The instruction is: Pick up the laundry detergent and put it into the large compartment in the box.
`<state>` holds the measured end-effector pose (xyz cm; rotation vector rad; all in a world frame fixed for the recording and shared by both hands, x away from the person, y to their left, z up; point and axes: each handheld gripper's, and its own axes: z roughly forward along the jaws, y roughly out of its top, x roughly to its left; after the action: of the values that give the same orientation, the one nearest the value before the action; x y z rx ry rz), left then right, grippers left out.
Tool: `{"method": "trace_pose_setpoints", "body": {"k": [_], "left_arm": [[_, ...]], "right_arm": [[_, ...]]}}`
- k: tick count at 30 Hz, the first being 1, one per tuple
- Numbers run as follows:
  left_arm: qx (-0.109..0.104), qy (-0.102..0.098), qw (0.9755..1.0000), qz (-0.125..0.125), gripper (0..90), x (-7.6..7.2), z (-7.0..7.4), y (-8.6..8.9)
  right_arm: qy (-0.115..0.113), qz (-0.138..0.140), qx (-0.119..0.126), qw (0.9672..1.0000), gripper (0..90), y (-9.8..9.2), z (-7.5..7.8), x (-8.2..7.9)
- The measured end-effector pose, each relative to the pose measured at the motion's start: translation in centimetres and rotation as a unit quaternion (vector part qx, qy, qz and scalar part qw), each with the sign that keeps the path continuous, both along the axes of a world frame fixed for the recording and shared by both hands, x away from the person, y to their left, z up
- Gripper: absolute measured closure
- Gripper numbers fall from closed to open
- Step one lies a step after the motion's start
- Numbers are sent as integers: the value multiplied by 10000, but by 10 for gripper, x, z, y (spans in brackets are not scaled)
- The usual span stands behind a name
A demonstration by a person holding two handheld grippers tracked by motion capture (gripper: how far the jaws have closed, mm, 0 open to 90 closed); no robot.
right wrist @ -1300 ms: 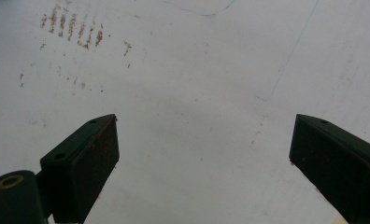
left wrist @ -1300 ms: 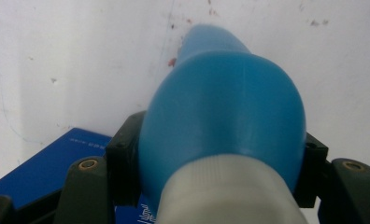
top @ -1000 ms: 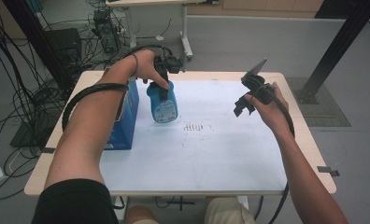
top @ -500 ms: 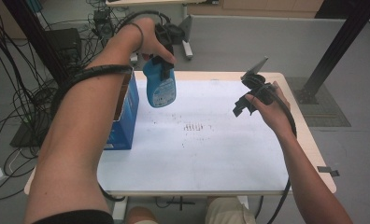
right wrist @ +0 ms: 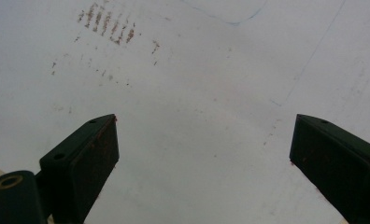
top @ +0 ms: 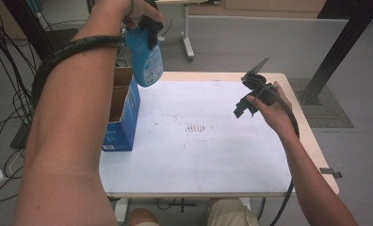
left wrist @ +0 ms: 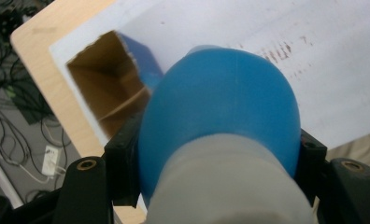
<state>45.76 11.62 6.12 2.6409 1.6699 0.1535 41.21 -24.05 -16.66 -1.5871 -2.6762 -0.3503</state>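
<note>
**Bottle in the air over the box — the grip is what worries me**

Nearest me, my right tool (top: 243, 109) hangs over the white surface (top: 198, 160) with its jaws spread wide and nothing between them; in the right gripper view I'm looking past both pads at bare sheet and a patch of brownish smudges (right wrist: 109, 22). No trouble there, unless I let that hand drift inward and it meets the other arm.

Further out, the real risk. My left tool (left wrist: 211, 163) is pinching the blue bottle (top: 147, 59) at its upper end, jaws pressed to either side of the rounded blue shoulder just below a pale cap (left wrist: 230, 186). The bottle hangs well clear of the surface, beside and above the open blue cardboard box (top: 123, 113) at the left edge. That shoulder is smooth and curved, and I judge the pads could slide toward the narrower neck if I swing or tilt the thing: then it drops, onto the box rim or the surface.

If the box is where it goes, the opening looks fairly tight against the bottle's body. Come down off-centre and the base catches the cardboard wall, tipping the bottle in the jaws or shoving the box, which sits close to the surface's edge.

Beyond that, only floor and cables (top: 5, 117).
</note>
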Motion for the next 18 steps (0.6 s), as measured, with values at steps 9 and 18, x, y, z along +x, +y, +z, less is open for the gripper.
{"method": "trace_pose_setpoints", "body": {"k": [9,18], "left_arm": [[16,-142,9939,1093,369,-11,25,43],[-82,-334,9801,1957,369,-31,39,89]], "right_arm": [[-4,117,-29,9999,82,3,-1,-1],[6,116,-22,9999,81,3,-1,-1]]}}
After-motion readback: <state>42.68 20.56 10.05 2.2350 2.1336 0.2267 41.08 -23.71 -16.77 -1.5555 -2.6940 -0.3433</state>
